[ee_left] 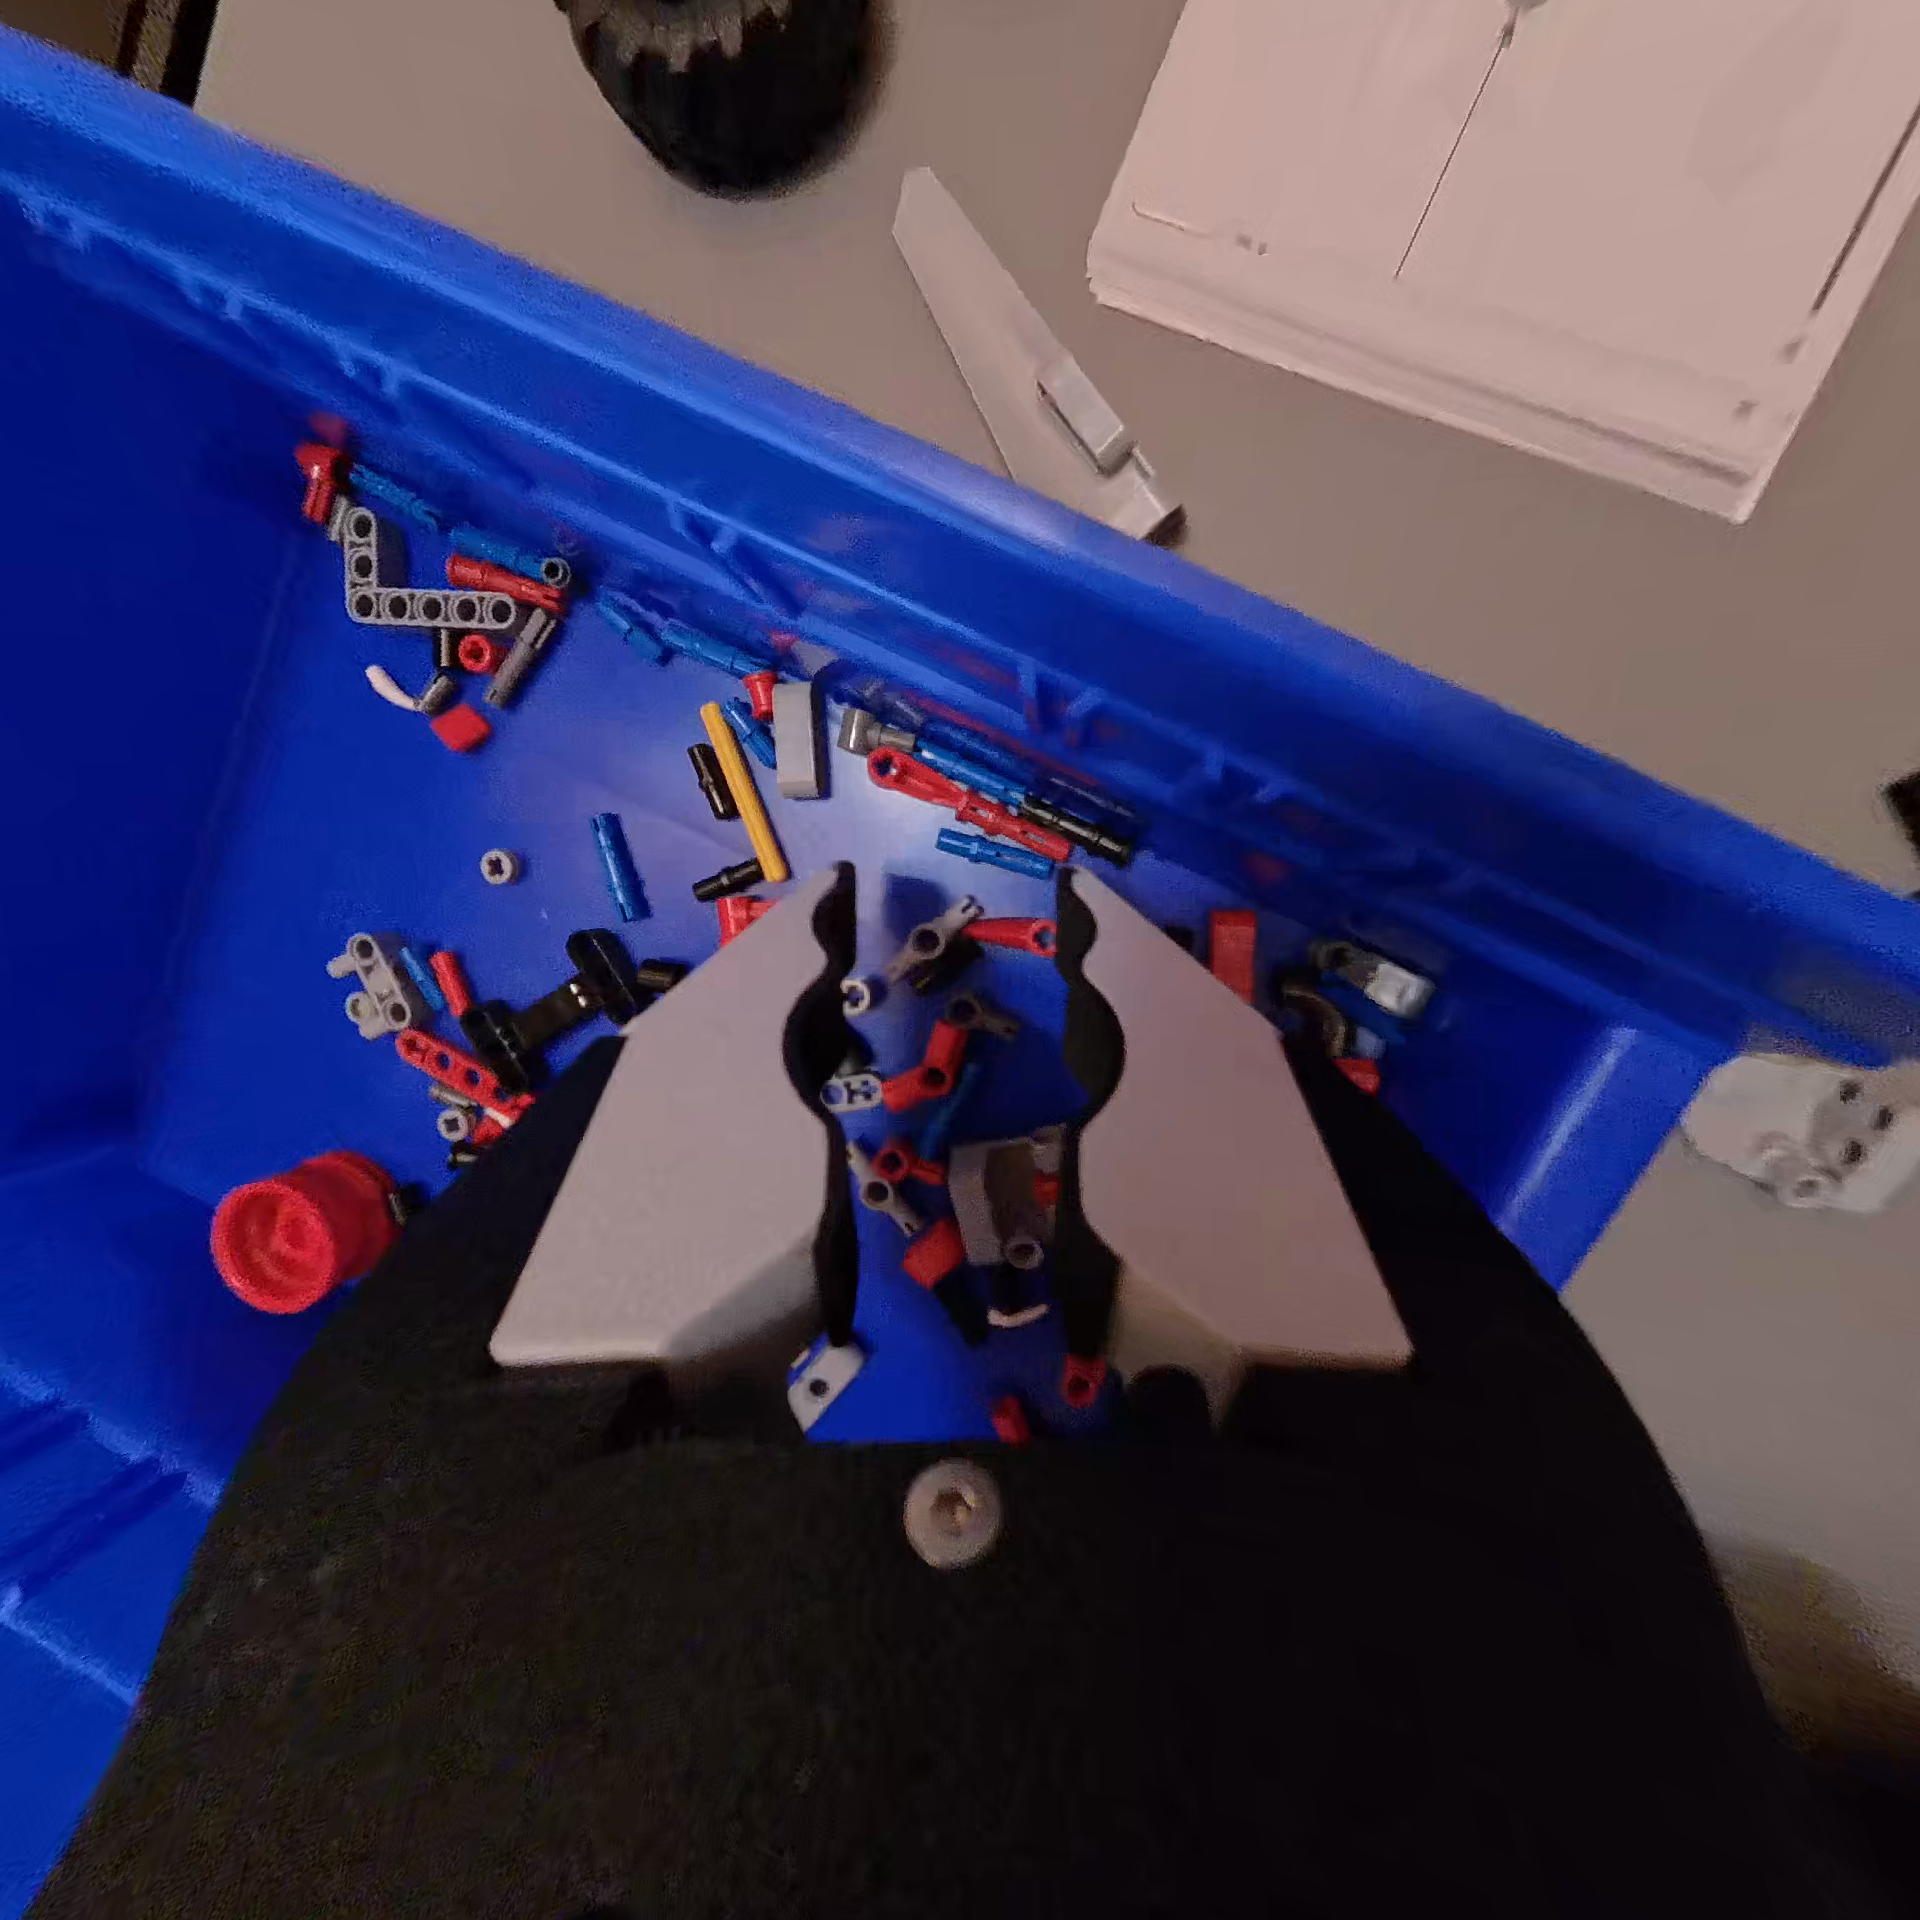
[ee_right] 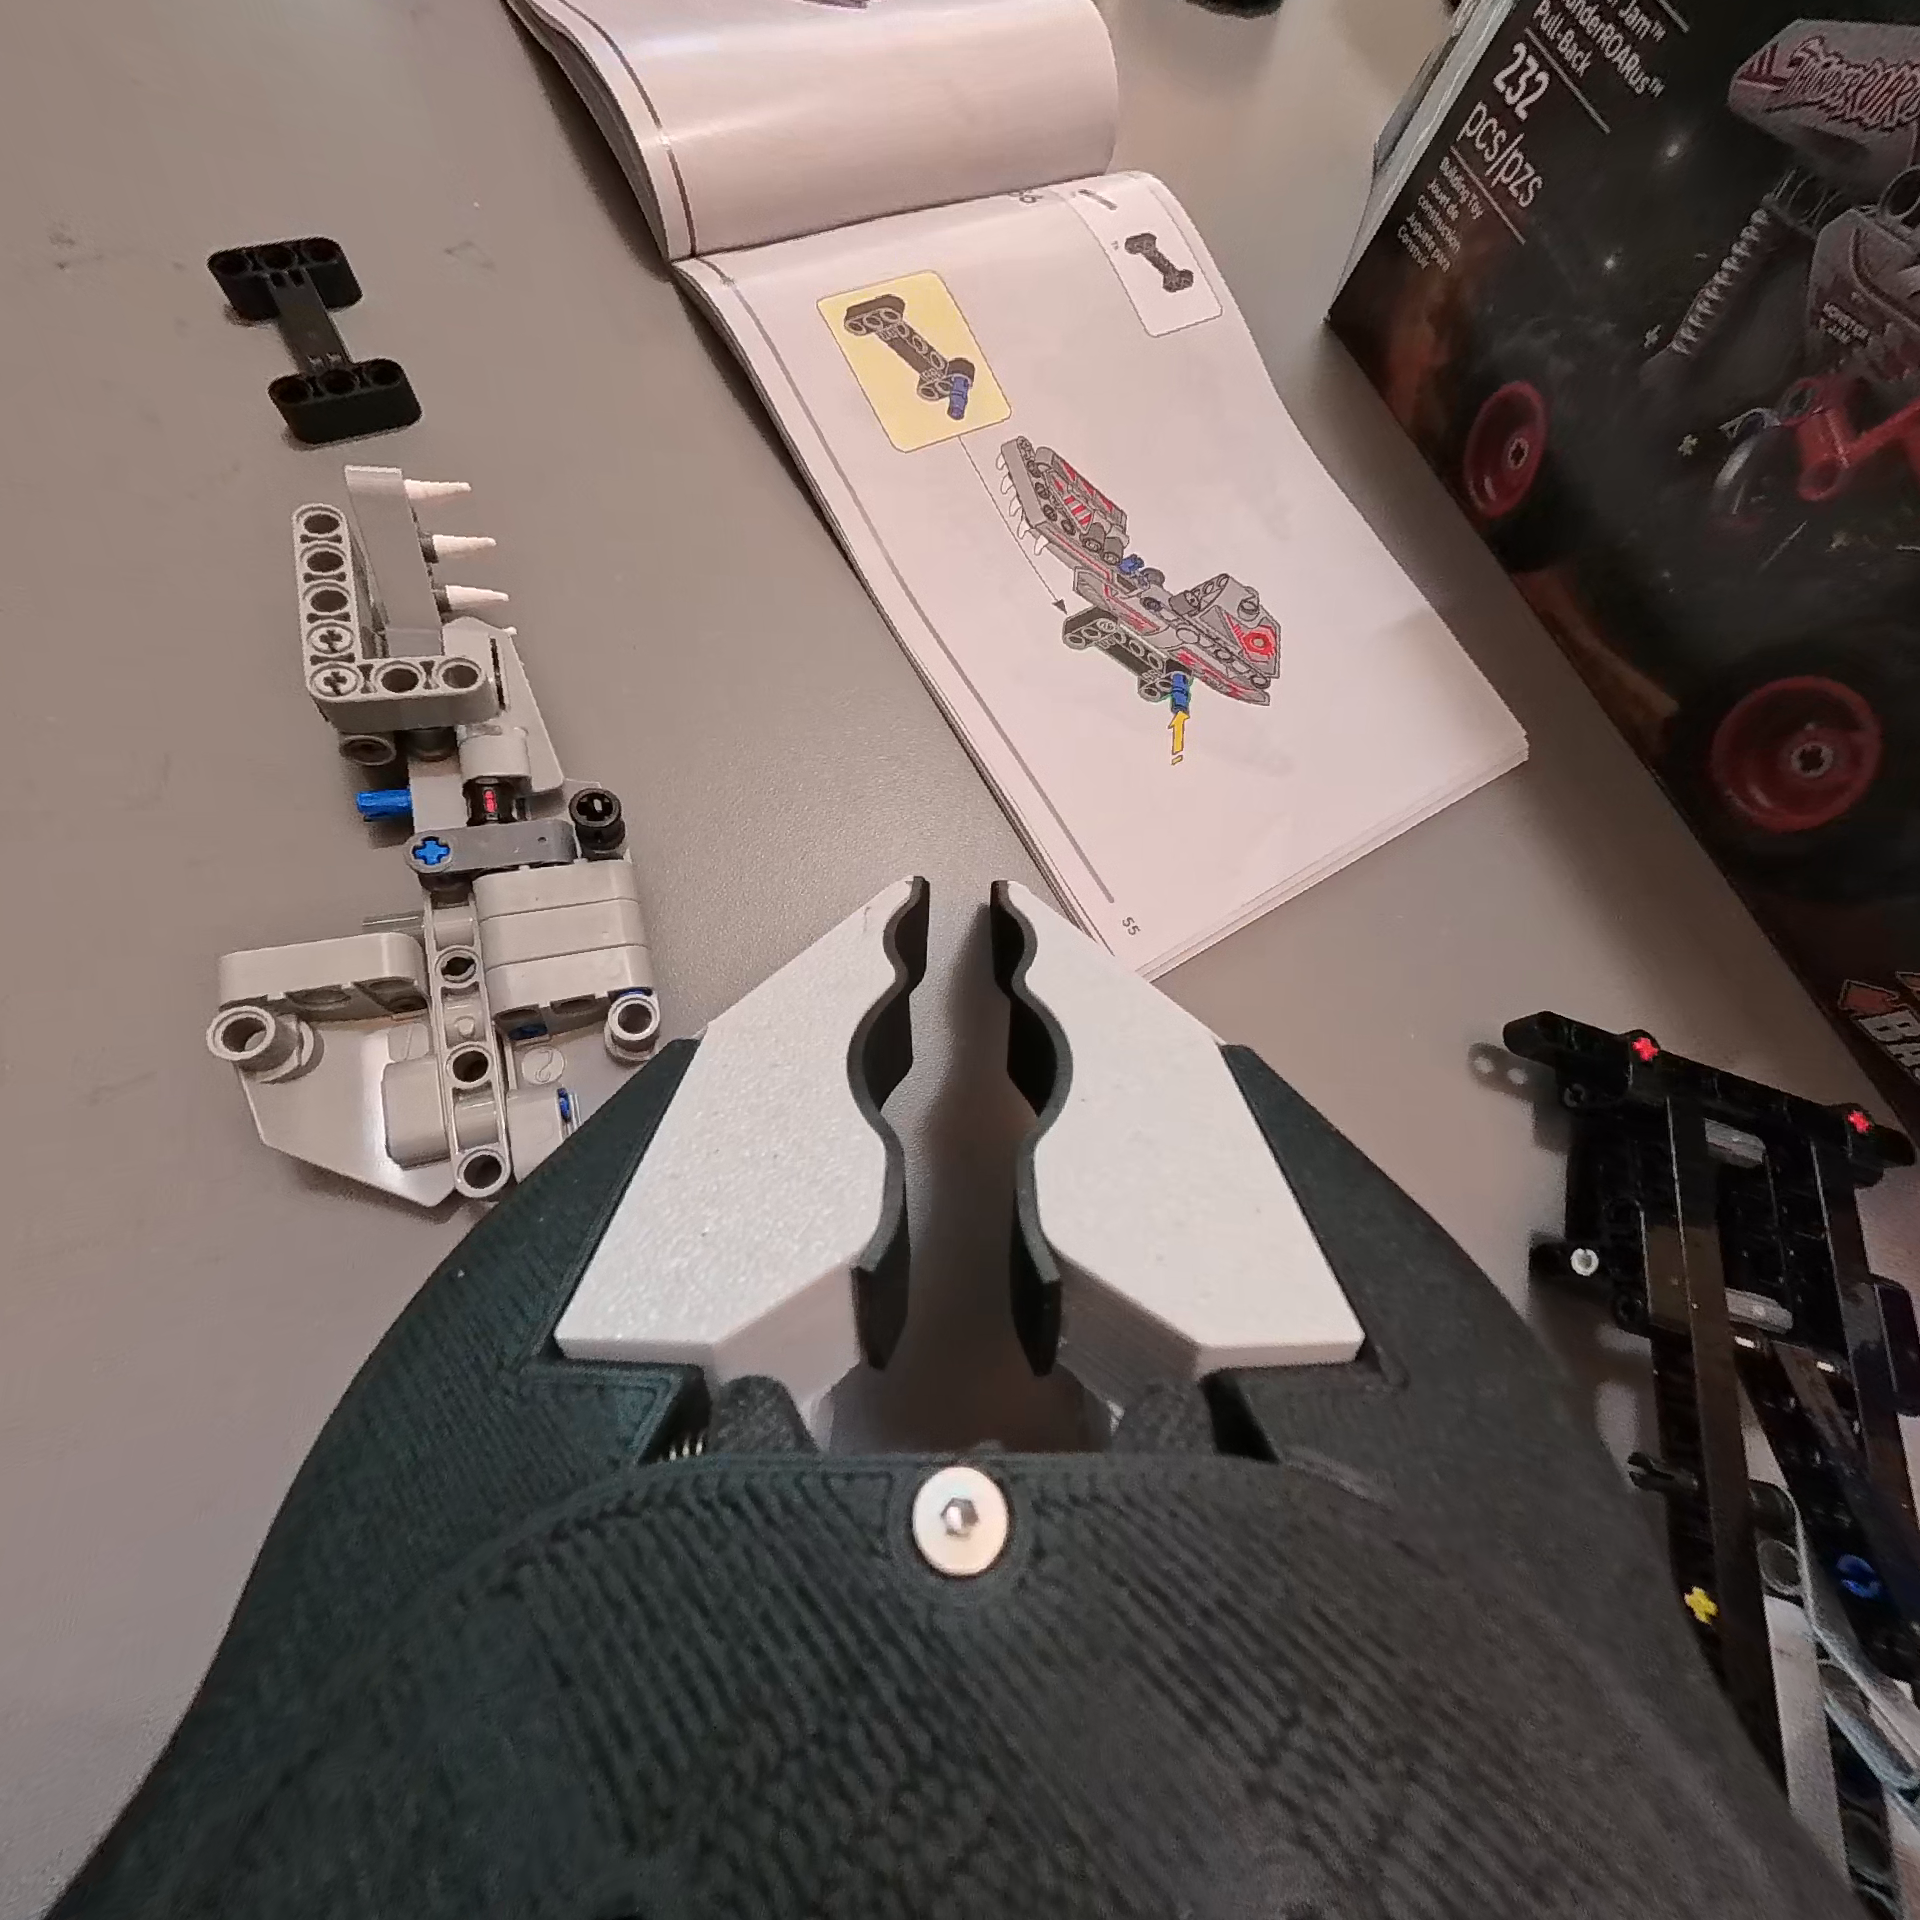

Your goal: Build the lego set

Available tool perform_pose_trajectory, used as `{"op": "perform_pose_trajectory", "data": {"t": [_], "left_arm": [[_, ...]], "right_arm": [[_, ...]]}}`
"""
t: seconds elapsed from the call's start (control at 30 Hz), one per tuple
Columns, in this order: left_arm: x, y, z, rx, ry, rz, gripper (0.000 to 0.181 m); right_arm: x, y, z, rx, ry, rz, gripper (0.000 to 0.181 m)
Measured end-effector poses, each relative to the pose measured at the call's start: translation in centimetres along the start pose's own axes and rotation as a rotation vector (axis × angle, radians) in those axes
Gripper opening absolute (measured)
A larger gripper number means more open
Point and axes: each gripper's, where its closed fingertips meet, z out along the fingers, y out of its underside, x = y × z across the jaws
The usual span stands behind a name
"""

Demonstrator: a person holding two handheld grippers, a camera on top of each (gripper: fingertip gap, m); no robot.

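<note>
In the left wrist view my left gripper [ee_left: 951, 883] is open and empty, hovering over a blue bin [ee_left: 935, 551] of loose red, blue, grey and black Lego pieces. A grey connector [ee_left: 940, 940] and a red one [ee_left: 1013, 932] lie between the fingers. A red wheel hub [ee_left: 301, 1231] lies at the left. In the right wrist view my right gripper [ee_right: 961, 894] is slightly open and empty above the table. A grey assembly with white teeth [ee_right: 447, 831] lies to its left, a small black H-shaped assembly [ee_right: 312, 338] beyond it. A black chassis [ee_right: 1725, 1247] lies at the right.
The open instruction booklet [ee_right: 1091, 499] lies ahead of the right gripper and the set's box [ee_right: 1714, 416] stands at the right. Beyond the bin lie a grey panel piece [ee_left: 1018, 343], a black tyre [ee_left: 727, 94] and the booklet [ee_left: 1507, 229]. A grey piece [ee_left: 1808, 1127] sits by the bin's corner. Across from one pair of fingers to the other is roughly 45 centimetres. The red wheel hub [ee_left: 301, 1231] is about 15 centimetres from my left fingertips. About 15 centimetres separates my right fingertips from the small black H-shaped assembly [ee_right: 312, 338].
</note>
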Motion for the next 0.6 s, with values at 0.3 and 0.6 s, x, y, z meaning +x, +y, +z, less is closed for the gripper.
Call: {"op": "perform_pose_trajectory", "data": {"t": [0.3,0.6], "left_arm": [[0.9,0.1,1.5,0.015,0.076,0.05,0.032],[1.7,0.3,1.4,0.02,0.14,-0.021,0.015]], "right_arm": [[0.0,0.0,0.0,-0.001,-0.014,0.013,0.01],[0.1,0.0,0.0,0.001,0.012,-0.007,0.011]]}}
